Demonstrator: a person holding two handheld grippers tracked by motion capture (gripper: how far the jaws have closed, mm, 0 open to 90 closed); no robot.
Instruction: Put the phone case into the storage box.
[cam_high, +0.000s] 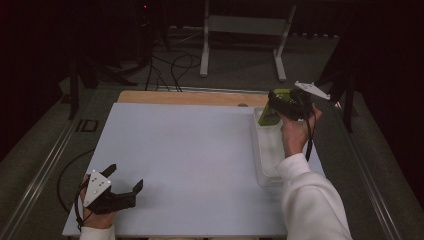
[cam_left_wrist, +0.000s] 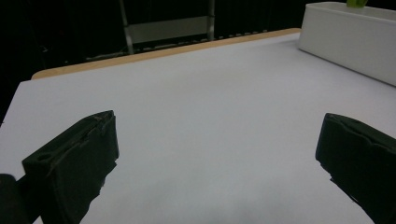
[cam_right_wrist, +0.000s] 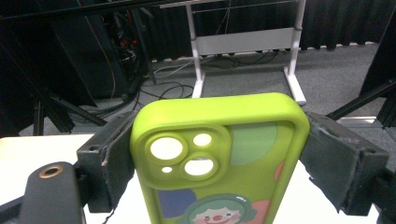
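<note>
A lime-green phone case (cam_right_wrist: 219, 158) with camera cut-outs and a cartoon clown print stands upright between the black jaws of my right gripper (cam_right_wrist: 219, 163), which press on its two long sides. In the high view the right gripper (cam_high: 281, 106) holds the phone case (cam_high: 270, 114) above the far end of a white tray (cam_high: 267, 172) at the table's right side. My left gripper (cam_high: 126, 176) rests low over the near left corner of the white table top (cam_high: 190, 160), jaws wide apart with nothing between them. Bare white surface lies between the jaws of the left gripper (cam_left_wrist: 215, 154).
The long white tray (cam_left_wrist: 345, 39) runs along the right side of the table. A wooden strip (cam_high: 190, 97) edges the far side. Beyond it on the grey floor stand a white metal frame (cam_high: 245, 30) and loose cables (cam_high: 170, 70).
</note>
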